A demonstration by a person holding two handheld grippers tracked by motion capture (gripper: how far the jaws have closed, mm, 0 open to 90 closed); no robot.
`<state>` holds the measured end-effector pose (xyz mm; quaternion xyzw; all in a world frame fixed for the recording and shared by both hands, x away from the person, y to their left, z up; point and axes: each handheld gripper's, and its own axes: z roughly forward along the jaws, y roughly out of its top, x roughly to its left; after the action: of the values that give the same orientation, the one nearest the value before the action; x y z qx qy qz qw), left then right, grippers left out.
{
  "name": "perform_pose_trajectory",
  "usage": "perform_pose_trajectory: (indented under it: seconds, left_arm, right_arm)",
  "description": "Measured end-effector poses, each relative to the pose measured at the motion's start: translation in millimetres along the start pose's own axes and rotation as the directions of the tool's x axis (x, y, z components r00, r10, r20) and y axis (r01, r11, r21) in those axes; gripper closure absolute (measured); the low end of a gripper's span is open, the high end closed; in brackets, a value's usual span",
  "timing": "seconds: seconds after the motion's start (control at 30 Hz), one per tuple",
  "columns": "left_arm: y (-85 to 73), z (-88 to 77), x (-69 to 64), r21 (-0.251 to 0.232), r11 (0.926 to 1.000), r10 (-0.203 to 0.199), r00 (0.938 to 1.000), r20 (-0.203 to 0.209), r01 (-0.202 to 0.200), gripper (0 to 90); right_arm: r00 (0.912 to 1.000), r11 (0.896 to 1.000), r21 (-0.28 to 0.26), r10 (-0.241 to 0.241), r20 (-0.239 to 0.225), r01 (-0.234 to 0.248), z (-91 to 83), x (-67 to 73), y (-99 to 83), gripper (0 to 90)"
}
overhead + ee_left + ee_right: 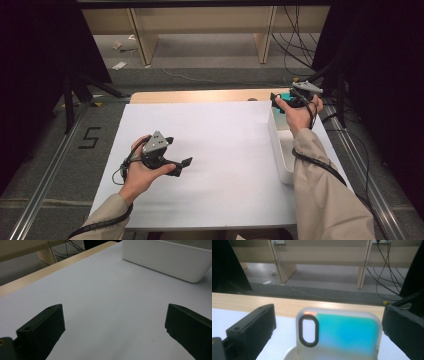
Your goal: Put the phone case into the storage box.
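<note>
**Phone case stands in the white bin, both grippers open**

At the far right corner of the table, the right gripper (281,101) is held over the far end of the white bin (280,150). Its own view looks along the two black jaws, which stand wide apart, with the phone case (339,336) between them. The case is translucent with a turquoise back and a dark oval ring around the camera opening, and it stands upright. Its lower edge goes down into the bin's rounded white rim (289,353). Clear gaps show between the case and each jaw, so the pads do not press on it; the case is released. In the high view a small turquoise patch (285,96) shows just beside this gripper.

On the left part of the white sheet (225,165) that covers the table, the left gripper (179,155) is held in the person's left hand (137,175), well apart from the bin. Its jaws are also spread wide and nothing is between them. From its own view, the bare sheet lies ahead, and the bin's side wall (170,262) stands farther off.

Beyond the sheet, the wooden table edge (200,95) is visible.
</note>
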<state>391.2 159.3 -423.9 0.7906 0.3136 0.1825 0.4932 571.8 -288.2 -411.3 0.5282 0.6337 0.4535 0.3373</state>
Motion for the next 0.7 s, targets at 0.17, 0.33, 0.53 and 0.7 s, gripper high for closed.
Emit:
perform_pose_trajectory:
  seconds: [0.17, 0.33, 0.53, 0.7]
  left_arm:
    - [-0.1, 0.0, 0.4, -0.001, 1.0000, -0.001, 1.0000, -0.001, 0.001, 1.9]
    - [0.1, -0.2, 0.2, -0.002, 1.0000, -0.002, 1.0000, -0.001, 0.002, 1.9]
    - [0.1, -0.1, -0.2, -0.001, 1.0000, -0.001, 1.0000, -0.001, 0.001, 1.9]
    - [-0.4, 0.2, 0.5, -0.002, 1.0000, -0.004, 1.0000, -0.002, 0.004, 1.9]
  right_arm:
    - [1.0000, 1.000, -0.012, 0.002, 0.000, -0.002, -3.1, -0.8, 3.1, 0.5]
    - [1.0000, 1.000, -0.021, 0.003, 0.005, -0.003, -6.9, -2.1, 4.3, 0.5]
    - [1.0000, 1.000, -0.025, -0.005, 0.003, 0.005, -12.5, -2.8, 5.2, 0.5]
    - [0.9999, 1.000, -0.024, -0.016, -0.002, 0.016, -18.0, -2.6, 6.6, 0.5]
